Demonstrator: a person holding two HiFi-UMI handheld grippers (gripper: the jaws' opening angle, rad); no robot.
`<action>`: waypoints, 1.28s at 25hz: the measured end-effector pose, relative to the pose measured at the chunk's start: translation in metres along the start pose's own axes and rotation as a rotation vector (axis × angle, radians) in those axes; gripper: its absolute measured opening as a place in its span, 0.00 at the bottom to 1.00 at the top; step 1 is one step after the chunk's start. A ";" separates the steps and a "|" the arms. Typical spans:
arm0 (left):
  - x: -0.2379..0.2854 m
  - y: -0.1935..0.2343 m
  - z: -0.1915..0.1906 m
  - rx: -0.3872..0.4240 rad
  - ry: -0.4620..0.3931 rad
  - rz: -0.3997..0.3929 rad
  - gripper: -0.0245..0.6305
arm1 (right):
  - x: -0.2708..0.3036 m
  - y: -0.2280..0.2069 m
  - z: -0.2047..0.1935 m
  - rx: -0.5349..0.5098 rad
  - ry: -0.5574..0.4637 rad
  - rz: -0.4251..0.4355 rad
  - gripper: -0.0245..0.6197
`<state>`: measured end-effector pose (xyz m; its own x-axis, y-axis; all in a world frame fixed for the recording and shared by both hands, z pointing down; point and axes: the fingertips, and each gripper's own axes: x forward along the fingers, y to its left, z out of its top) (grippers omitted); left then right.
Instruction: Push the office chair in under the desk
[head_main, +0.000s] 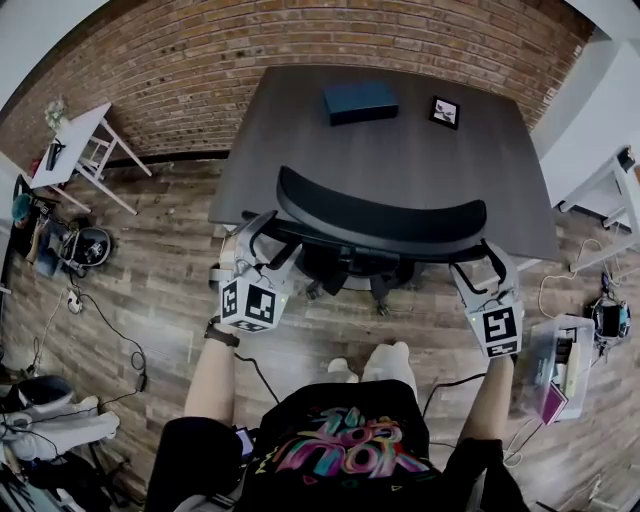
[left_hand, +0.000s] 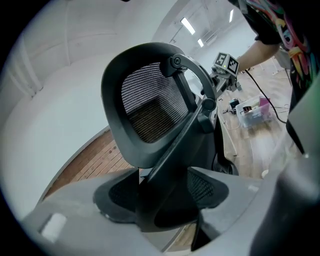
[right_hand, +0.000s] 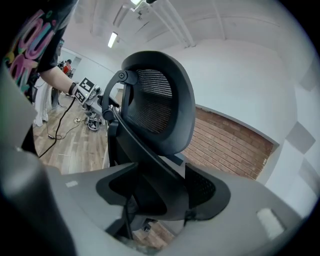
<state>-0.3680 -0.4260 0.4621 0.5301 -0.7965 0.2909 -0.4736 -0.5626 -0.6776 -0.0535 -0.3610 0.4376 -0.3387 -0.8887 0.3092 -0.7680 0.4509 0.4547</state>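
From above the person's head, the office chair (head_main: 380, 215) sits with its seat already out of sight beneath the dark desk (head_main: 300, 150), its curved backrest lying along the near edge and its wheeled base partly showing on the wood floor. The left gripper (head_main: 268, 240) and right gripper (head_main: 478, 265) reach to the two ends of the backrest. The left gripper view shows the left gripper (left_hand: 165, 200) with its tongs clamped around a dark strut of the chair's (left_hand: 145, 105) back frame, the mesh back rising just beyond. The right gripper view mirrors this: the right gripper (right_hand: 160, 192) pinches the frame strut on the other side of the chair (right_hand: 160, 100). To my eye the push is in its last stretch; what's left looks like a short, even shove with both hands so the chair rolls straight, then letting go.
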 end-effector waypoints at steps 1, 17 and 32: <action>0.000 -0.001 0.001 0.001 -0.006 0.001 0.49 | 0.000 -0.001 0.000 0.001 0.005 0.000 0.48; 0.003 -0.001 0.003 0.002 -0.006 0.033 0.49 | 0.002 -0.006 -0.002 -0.003 -0.003 0.019 0.48; -0.021 0.000 0.009 -0.066 -0.013 -0.013 0.50 | -0.012 -0.007 0.008 0.063 0.008 0.013 0.39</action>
<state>-0.3726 -0.4076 0.4500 0.5453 -0.7864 0.2900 -0.5118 -0.5864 -0.6278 -0.0481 -0.3544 0.4242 -0.3448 -0.8818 0.3216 -0.7961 0.4563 0.3975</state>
